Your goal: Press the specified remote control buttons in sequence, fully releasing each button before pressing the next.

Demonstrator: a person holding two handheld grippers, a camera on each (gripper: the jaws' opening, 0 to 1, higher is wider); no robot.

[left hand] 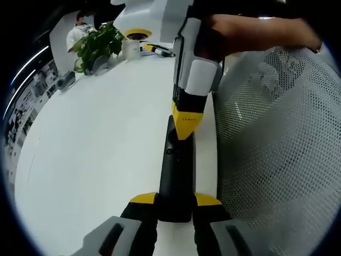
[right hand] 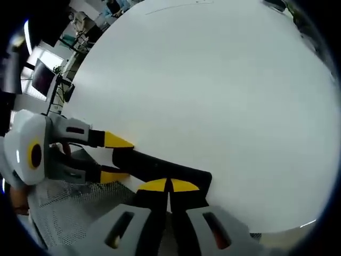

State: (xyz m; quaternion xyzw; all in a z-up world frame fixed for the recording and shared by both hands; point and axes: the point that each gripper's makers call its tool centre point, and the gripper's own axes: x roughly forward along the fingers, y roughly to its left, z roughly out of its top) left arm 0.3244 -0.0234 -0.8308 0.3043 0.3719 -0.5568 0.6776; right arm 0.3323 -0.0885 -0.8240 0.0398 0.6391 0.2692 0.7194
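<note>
- In the left gripper view, the left gripper (left hand: 175, 205) has its yellow-tipped jaws clamped on the near end of the remote control (left hand: 176, 176), one jaw on each long side.
- The remote control is black and slim, and runs straight away from that gripper, held over the desk (left hand: 106, 138) close to the desk's right edge.
- The right gripper (left hand: 185, 124) comes down from the top of the same view, its yellow tips drawn together to a point that touches the far part of the remote's top face.
- A hand (left hand: 250, 34) grips the white body of the right gripper at the top of the view.
- A white mesh chair back (left hand: 277, 149) stands just past the desk's right edge.
- At the desk's far edge stand a leafy plant (left hand: 98, 45) and a white cup (left hand: 130, 48); a person in white (left hand: 77, 32) is behind them.
- In the right gripper view, the right gripper (right hand: 169, 185) has its jaws closed tip to tip, with nothing between them, resting on the remote control (right hand: 160, 168).
- The left gripper (right hand: 114, 158) enters that view from the left and clamps the remote's other end at the desk's (right hand: 213, 96) near edge.
- Monitors (right hand: 42, 80) show at the left, beyond the desk.
</note>
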